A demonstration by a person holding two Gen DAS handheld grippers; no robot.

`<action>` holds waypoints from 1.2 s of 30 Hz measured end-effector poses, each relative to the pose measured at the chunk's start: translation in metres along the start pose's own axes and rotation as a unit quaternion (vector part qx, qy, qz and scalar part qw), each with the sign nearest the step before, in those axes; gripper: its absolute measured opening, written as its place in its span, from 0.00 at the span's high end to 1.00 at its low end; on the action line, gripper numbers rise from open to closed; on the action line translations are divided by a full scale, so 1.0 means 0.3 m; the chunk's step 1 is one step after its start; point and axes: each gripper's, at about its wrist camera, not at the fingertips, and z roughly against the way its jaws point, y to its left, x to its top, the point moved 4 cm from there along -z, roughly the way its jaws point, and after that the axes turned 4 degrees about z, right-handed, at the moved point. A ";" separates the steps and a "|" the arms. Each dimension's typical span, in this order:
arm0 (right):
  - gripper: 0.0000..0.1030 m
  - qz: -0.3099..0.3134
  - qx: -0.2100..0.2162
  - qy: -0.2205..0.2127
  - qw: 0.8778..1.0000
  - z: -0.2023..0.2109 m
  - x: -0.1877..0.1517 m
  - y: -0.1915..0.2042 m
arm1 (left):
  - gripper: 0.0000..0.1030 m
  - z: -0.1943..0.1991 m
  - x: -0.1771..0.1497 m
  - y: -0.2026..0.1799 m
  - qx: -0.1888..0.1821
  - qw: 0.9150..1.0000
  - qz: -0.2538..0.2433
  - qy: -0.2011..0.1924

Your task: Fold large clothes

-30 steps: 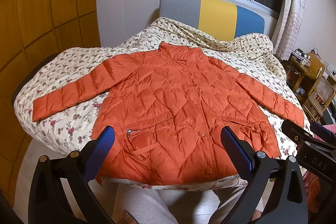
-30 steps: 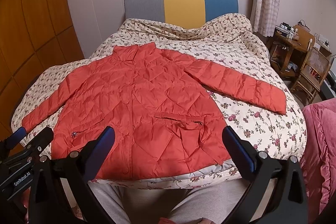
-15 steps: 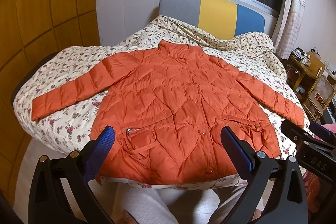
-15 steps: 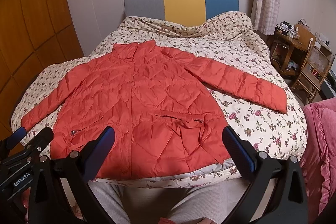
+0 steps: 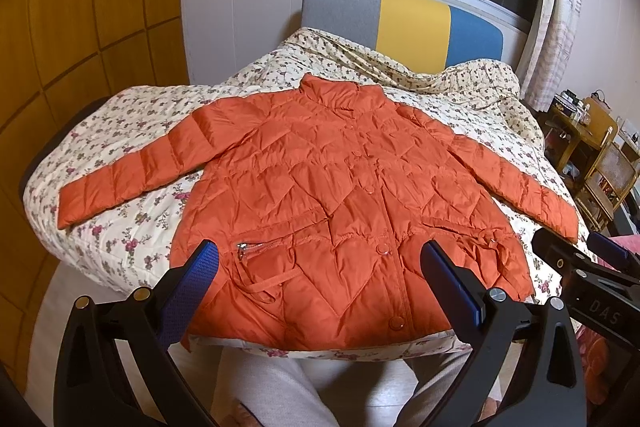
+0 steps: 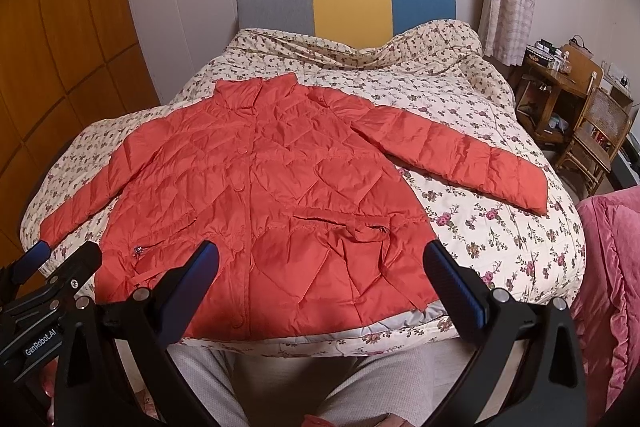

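An orange quilted jacket point(image 5: 344, 195) point(image 6: 264, 195) lies flat and buttoned on the bed, front up, collar towards the headboard and both sleeves spread out to the sides. Its hem reaches the bed's near edge. My left gripper point(image 5: 318, 279) hovers open over the hem, holding nothing. My right gripper point(image 6: 320, 279) is likewise open above the hem, nothing between its blue pads. Each gripper also shows at the edge of the other's view.
The bed carries a floral quilt point(image 6: 500, 227) and a grey, yellow and blue headboard point(image 6: 348, 3). Wooden wardrobe doors point(image 5: 80, 27) stand at left. A wooden desk and chair point(image 6: 592, 131) stand at right, with a pink blanket point(image 6: 612, 267) beside them. The person's legs point(image 6: 312, 379) are below the grippers.
Both views have shifted slightly lower and closer to the bed; the jacket sits a bit higher in frame. The jacket itself has not moved and both grippers stay open.
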 end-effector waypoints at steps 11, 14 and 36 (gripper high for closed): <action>0.02 -0.004 -0.003 0.000 1.000 -0.007 -0.004 -0.006 | 0.03 -0.011 -0.005 -0.003 -0.012 1.000 0.006 0.007; 0.02 -0.002 -0.005 0.001 1.000 -0.011 -0.004 -0.005 | 0.03 -0.012 -0.008 -0.003 -0.012 1.000 0.006 0.008; 0.02 -0.019 -0.032 0.017 0.999 -0.106 -0.017 -0.076 | 0.03 -0.122 -0.036 0.055 -0.076 0.994 0.051 0.054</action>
